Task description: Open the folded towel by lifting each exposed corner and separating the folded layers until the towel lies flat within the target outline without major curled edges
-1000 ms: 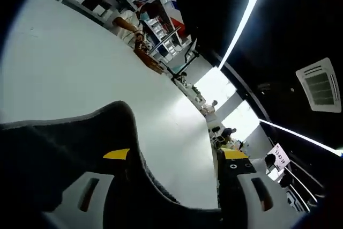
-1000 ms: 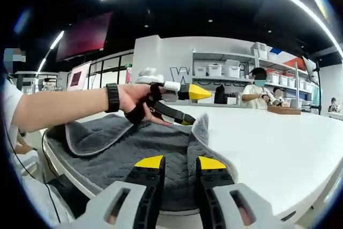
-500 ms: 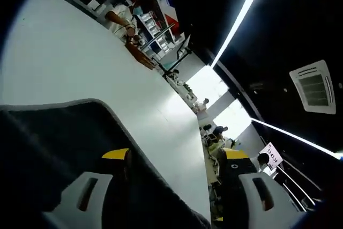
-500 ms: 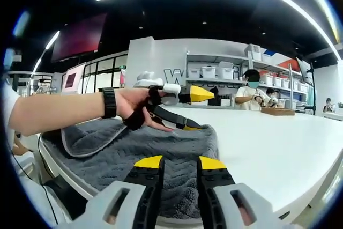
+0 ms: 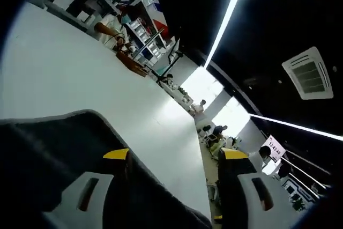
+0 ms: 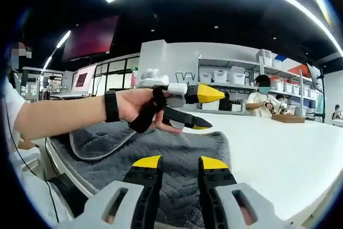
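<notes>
The grey towel (image 6: 177, 156) lies on the white table (image 6: 278, 148), spread from the near edge away toward the far side, with a turned-over layer showing a pale hem at its left. The right gripper (image 6: 179, 163) sits low at the near edge, jaws a narrow gap apart and holding nothing, the cloth straight ahead of and under them. The left gripper (image 6: 206, 110), in the person's hand (image 6: 140, 108), hangs above the towel's middle with jaws parted and nothing visibly between them. In the left gripper view the towel (image 5: 59, 143) lies beneath the left jaw. The folded layer is nearest the left gripper, I judge.
</notes>
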### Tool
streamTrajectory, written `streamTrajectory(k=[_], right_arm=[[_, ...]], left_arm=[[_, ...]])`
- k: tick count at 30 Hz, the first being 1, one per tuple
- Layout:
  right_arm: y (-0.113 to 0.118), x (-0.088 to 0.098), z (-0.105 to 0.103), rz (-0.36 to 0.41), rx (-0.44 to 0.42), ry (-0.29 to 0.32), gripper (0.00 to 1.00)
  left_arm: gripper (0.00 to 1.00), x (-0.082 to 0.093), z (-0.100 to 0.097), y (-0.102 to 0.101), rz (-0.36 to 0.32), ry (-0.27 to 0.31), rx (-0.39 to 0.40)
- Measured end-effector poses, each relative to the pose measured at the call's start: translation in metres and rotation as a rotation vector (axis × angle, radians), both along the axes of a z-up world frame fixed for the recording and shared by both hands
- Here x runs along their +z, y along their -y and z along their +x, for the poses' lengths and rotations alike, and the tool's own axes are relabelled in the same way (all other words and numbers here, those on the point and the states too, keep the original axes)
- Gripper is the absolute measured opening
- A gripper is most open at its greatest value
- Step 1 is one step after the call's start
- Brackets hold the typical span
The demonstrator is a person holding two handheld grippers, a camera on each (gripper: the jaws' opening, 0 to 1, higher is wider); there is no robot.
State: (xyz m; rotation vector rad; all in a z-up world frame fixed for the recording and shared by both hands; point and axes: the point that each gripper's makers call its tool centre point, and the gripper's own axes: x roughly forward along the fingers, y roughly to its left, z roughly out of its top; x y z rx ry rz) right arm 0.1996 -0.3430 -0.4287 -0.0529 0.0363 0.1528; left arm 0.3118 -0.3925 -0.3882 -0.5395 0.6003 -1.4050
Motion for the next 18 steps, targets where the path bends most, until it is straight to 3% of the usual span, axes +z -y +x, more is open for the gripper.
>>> streamTrajectory(k=[6,14,15,18], right_arm=[[-0.009,0.005,0.003,-0.019,0.048,-0.008,0.25],[-0.013,0.012,0.005,-0.038,0.062,0.01,0.31],[-0.013,0.011,0.005,-0.044,0.06,0.005,0.32],[-0.017,0.011,0.006,-0.041,0.082,0.007,0.34]], left_arm=[[0.66,0.012,-0.011,-0.007,-0.026,0.066,-0.015],[0.67,0.013,-0.015,-0.018,-0.011,0.091,-0.014],[0.67,0.012,-0.018,-0.02,0.006,0.124,-0.03],[0.67,0.016,-0.02,-0.025,0.007,0.153,-0.028]])
